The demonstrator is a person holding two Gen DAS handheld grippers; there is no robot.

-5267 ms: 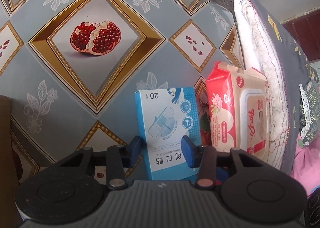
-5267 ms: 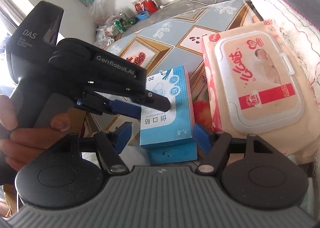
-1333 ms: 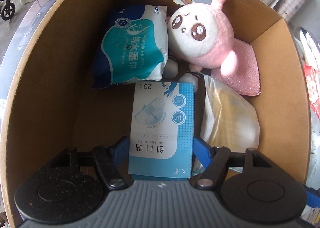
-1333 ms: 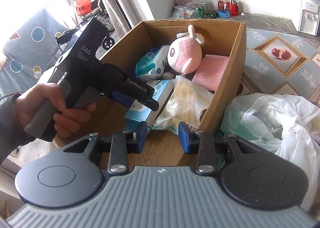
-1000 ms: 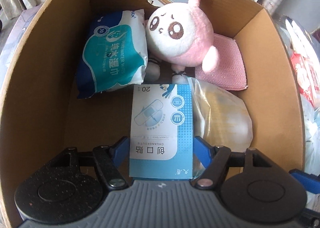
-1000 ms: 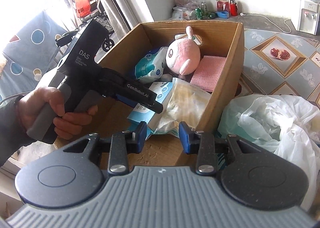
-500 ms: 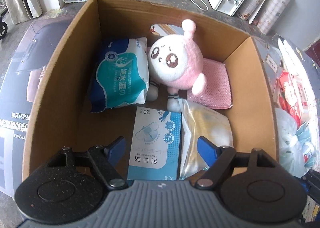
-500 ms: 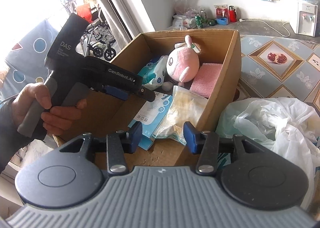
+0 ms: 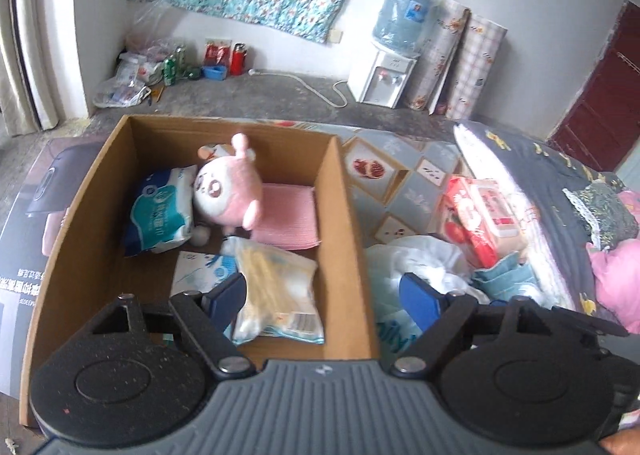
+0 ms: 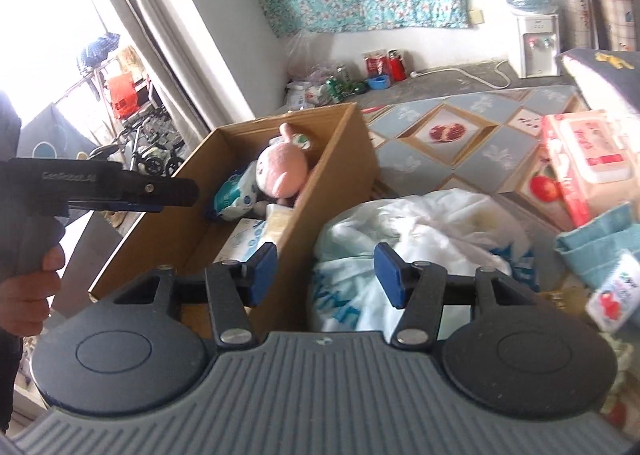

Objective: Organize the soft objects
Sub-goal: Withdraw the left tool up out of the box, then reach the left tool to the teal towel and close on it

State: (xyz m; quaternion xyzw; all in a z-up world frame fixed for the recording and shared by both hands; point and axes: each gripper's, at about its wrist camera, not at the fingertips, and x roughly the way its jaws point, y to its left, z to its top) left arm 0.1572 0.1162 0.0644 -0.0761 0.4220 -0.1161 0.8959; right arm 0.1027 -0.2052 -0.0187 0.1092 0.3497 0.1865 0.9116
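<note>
An open cardboard box (image 9: 340, 215) holds a pink plush (image 9: 228, 191), a blue wipes pack (image 9: 160, 211), a pink cloth (image 9: 288, 215), a clear bag of cotton items (image 9: 276, 291) and the flat blue plaster box (image 9: 196, 273). My left gripper (image 9: 322, 297) hovers above the box's near right corner, its jaws opening with nothing between them. From the right wrist view it (image 10: 176, 195) juts in from the left above the box (image 10: 332, 183). My right gripper (image 10: 327, 273) hangs over a white plastic bag (image 10: 400, 239), jaws opening and empty.
Right of the box, on the patterned mat, lie the white bag (image 9: 412, 255), a red wipes pack (image 9: 480, 215) and a folded teal cloth (image 10: 596, 247). A dark quilt (image 9: 540, 175) borders the far right. A water dispenser (image 9: 384, 79) stands by the back wall.
The left gripper let go of the blue plaster box, which now lies in the carton, then rose and pulled back. Both grippers' jaws widened. The right gripper swung right, over the white bag.
</note>
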